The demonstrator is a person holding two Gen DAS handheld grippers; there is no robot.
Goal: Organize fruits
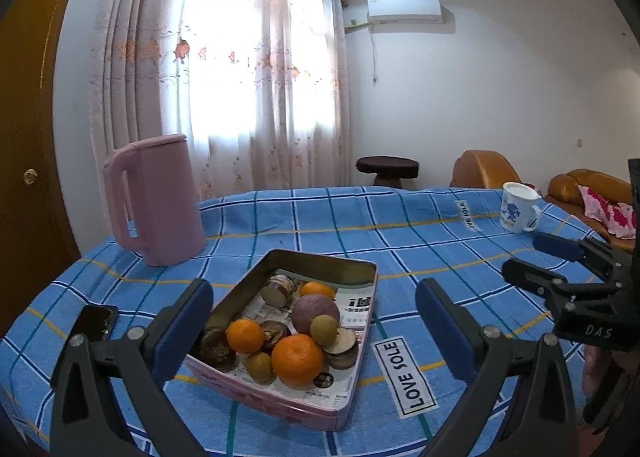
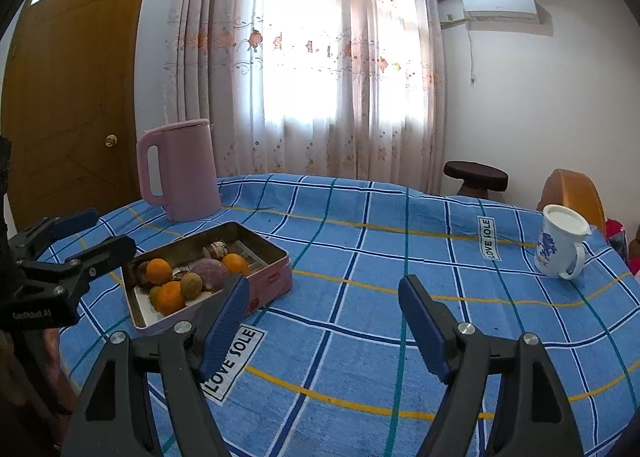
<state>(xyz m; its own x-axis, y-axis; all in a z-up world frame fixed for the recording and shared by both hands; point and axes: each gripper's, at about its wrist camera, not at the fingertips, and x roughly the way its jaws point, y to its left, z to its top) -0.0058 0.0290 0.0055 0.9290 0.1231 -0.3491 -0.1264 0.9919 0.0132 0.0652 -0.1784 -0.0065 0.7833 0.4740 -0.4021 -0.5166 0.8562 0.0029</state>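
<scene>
Between the spread, empty fingers of the left gripper (image 1: 314,329), the tin (image 1: 362,277) of fruit is framed dead ahead, its long axis running away and slightly rightward. The right gripper (image 2: 322,325) is likewise held open and empty over bare blue checked cloth (image 2: 400,217), the tin lying to its left; the left is judged nearer. Oranges (image 1: 297,359), small green fruits (image 1: 323,330) and a purple one (image 1: 314,311) are piled inside.
</scene>
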